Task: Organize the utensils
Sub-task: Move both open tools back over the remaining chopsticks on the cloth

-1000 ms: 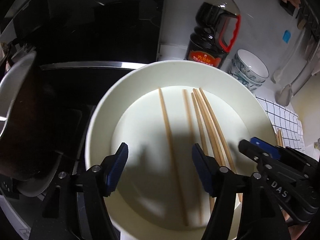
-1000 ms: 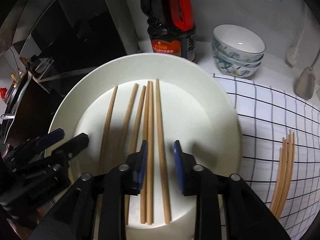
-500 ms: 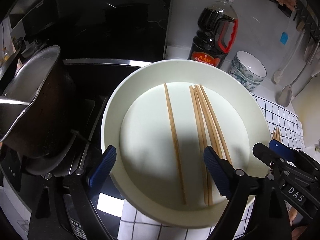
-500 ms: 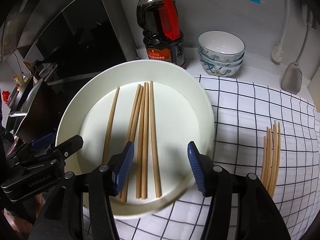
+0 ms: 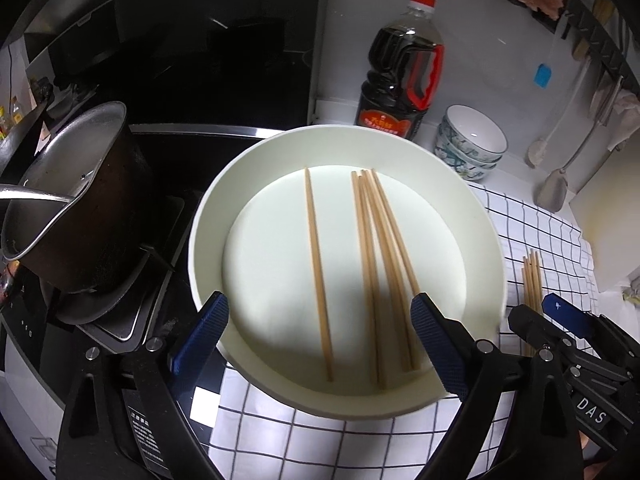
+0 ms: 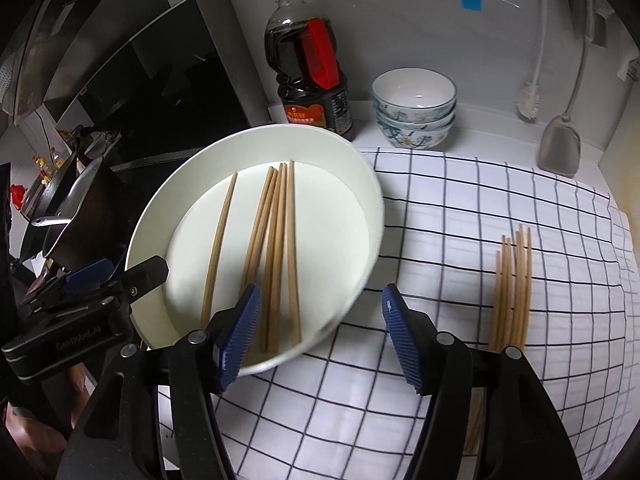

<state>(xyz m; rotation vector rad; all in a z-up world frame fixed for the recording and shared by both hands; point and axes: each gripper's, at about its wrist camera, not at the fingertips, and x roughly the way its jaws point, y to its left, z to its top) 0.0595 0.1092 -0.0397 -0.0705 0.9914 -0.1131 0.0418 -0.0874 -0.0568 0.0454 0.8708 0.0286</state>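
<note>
A white plate (image 5: 472,216) (image 6: 360,184) lies on the checked cloth at the stove's edge. Several wooden chopsticks lie in it: one alone (image 5: 318,276) (image 6: 219,240) and a bunch (image 5: 384,264) (image 6: 276,248) beside it. A second bunch of chopsticks (image 6: 514,288) (image 5: 532,276) lies on the cloth to the right. My left gripper (image 5: 320,344) is open and empty above the plate's near rim. My right gripper (image 6: 320,332) is open and empty over the plate's near right edge. Each gripper shows in the other's view.
A dark pot (image 5: 76,208) stands on the stove at the left. A soy sauce bottle (image 5: 400,72) (image 6: 312,68) and stacked bowls (image 5: 472,140) (image 6: 414,108) stand behind the plate. A brush (image 6: 528,96) and a spatula (image 6: 560,144) hang on the wall. The checked cloth (image 6: 480,200) covers the counter.
Both grippers have pulled back and up from the plate. The right jaws have opened from nearly shut around the chopsticks to wide. The chopsticks stay in the plate.
</note>
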